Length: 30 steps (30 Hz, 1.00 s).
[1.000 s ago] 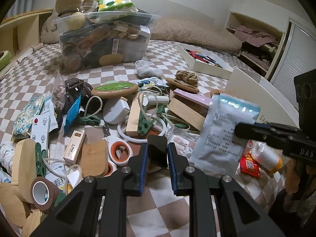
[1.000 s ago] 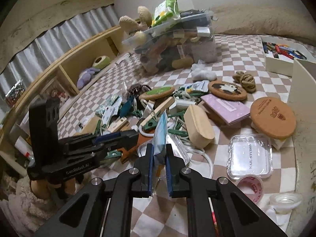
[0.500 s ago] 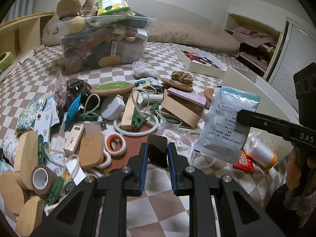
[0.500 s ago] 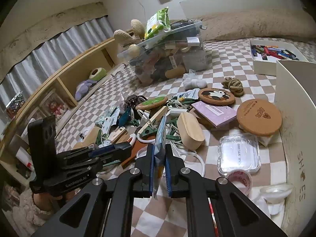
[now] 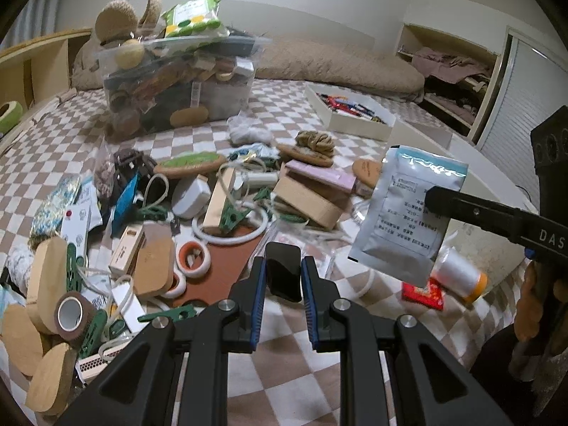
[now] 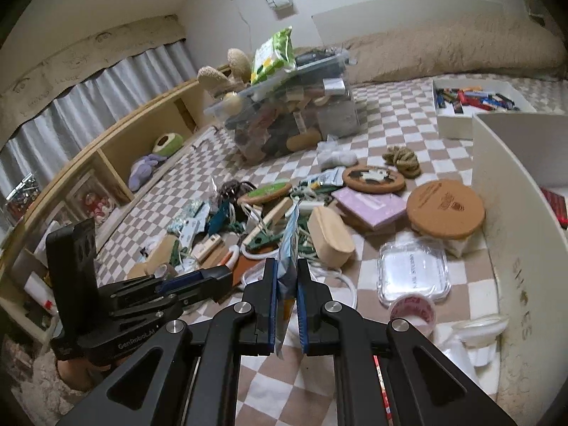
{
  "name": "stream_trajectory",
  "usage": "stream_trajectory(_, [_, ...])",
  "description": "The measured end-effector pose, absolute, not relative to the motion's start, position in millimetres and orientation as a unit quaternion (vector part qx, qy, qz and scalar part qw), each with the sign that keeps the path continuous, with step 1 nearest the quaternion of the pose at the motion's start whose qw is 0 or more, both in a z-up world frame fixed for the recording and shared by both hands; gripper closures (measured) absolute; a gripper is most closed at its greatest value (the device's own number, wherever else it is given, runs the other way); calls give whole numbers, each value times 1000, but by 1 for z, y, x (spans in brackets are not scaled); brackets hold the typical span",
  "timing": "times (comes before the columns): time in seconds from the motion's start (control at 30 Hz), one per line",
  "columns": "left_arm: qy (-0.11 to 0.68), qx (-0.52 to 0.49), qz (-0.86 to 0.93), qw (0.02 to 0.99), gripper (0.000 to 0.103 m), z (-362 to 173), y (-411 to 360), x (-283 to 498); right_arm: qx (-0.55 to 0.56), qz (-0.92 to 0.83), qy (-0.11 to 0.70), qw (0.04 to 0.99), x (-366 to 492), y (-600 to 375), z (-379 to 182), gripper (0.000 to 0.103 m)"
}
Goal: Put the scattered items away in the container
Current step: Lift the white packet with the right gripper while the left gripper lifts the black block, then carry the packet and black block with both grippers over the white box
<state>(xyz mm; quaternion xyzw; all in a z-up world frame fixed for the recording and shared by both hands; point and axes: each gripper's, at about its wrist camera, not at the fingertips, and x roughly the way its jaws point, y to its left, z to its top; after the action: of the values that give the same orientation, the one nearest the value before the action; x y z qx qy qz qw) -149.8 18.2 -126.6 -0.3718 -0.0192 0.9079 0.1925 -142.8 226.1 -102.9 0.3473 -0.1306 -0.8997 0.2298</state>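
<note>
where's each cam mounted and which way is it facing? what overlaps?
Left wrist: on left gripper, facing forward-down over the checkered bed; its fingers clamp a black block, right gripper enters from right.
Right wrist: on right gripper, same heading; fingers pinch a foil sachet, left gripper at left.
Shared: sachet, overfilled clear bin, clutter.

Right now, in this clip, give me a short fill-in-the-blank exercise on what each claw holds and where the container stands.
1. The right claw is shut on a flat ____ sachet.
2. The left claw grips a small ____ object.
3. The clear container is heaped ____ its rim.

Missing words: silver; black; above
</note>
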Motion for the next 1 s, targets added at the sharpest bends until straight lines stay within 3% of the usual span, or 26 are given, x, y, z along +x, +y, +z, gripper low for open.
stream_trajectory(1.0, [-4,-280,924,258,83,-22,95,-115,250,-944,-118,180,-93,301,-10,92])
